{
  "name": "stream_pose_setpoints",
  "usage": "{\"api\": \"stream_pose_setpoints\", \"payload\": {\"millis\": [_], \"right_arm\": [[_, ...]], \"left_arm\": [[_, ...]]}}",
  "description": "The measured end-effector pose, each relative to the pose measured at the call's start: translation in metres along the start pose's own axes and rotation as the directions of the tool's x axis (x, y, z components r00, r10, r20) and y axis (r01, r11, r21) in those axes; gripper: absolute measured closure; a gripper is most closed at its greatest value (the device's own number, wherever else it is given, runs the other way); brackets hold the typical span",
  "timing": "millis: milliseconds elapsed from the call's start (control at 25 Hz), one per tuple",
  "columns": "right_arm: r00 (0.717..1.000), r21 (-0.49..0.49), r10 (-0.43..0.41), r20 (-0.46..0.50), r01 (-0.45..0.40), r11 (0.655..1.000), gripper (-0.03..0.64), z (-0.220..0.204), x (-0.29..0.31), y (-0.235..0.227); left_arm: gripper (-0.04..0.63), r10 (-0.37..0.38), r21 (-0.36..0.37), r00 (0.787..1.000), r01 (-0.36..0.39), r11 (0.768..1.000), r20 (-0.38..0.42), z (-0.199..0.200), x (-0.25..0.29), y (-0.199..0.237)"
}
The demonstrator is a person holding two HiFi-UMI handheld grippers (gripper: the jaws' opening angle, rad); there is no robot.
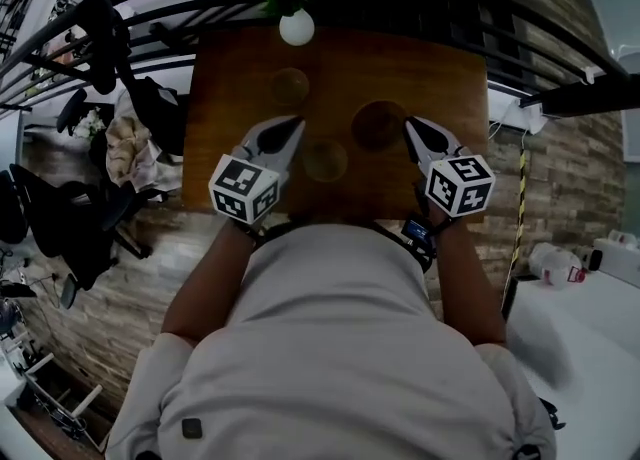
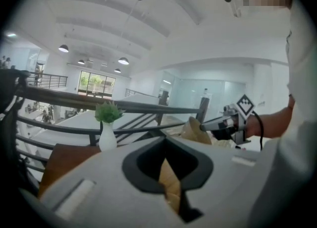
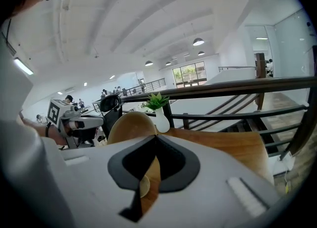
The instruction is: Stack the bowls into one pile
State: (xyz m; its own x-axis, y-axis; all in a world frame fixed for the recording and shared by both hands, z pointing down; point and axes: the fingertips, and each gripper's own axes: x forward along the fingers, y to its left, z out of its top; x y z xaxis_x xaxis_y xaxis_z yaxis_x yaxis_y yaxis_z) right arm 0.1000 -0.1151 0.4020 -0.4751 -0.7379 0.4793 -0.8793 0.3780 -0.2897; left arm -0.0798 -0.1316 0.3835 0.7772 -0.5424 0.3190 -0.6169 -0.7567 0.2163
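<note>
Right gripper (image 1: 410,128): closed on the right rim of the dark bowl (image 1: 378,124), which is held over the middle of the counter (image 1: 440,78), toward its right edge.
Left gripper (image 1: 298,126): the jaws are seen together, apparently pinched on the rim of the pale bowl (image 1: 325,160), close to the counter's near edge.
Third bowl (image 1: 289,85): found free toward the far edge, just in front of the vase (image 1: 297,26).
Step in hand: judged to be bringing the two held bowls together for nesting.
How it is done well: one bowl should be set flat on the counter first. The other should then be carried over it, levelled and centred. It should be lowered until it is seated before the pinch is eased. A bowl pinched by its thin rim can swing, so slow moves are advised.
Facing: all three mouths are turned upward. The dark bowl seems slightly tipped from its gripped rim, though how far cannot be told.
Long axis: none is offered across the round rims. Each bowl's centre line is near upright, and these lines are what must be matched.
</note>
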Motion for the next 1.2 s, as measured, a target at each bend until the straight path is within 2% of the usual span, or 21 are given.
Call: {"api": "stream_pose_setpoints", "payload": {"millis": [280,560,840,1200], "right_arm": [[0.997,0.045,-0.072,0.022,0.071,0.996,0.603,-0.011,0.012,0.048],[0.995,0.066,-0.101,-0.003,0.101,0.993,0.603,-0.022,0.017,0.063],[0.996,0.081,-0.076,-0.041,0.079,0.994,0.603,-0.033,0.034,0.06],[0.991,0.099,-0.013,-0.131,0.026,0.995,0.603,-0.064,0.067,0.052]], "left_arm": [[0.591,-0.098,0.035,0.995,0.099,0.995,-0.017,-0.001,-0.032,0.022],[0.591,-0.138,-0.008,0.99,0.137,0.99,-0.029,-0.011,-0.037,0.031],[0.591,-0.14,-0.043,0.989,0.138,0.989,-0.052,-0.026,-0.031,0.033],[0.591,-0.117,-0.099,0.987,0.107,0.989,-0.109,-0.067,-0.011,0.047]]}}
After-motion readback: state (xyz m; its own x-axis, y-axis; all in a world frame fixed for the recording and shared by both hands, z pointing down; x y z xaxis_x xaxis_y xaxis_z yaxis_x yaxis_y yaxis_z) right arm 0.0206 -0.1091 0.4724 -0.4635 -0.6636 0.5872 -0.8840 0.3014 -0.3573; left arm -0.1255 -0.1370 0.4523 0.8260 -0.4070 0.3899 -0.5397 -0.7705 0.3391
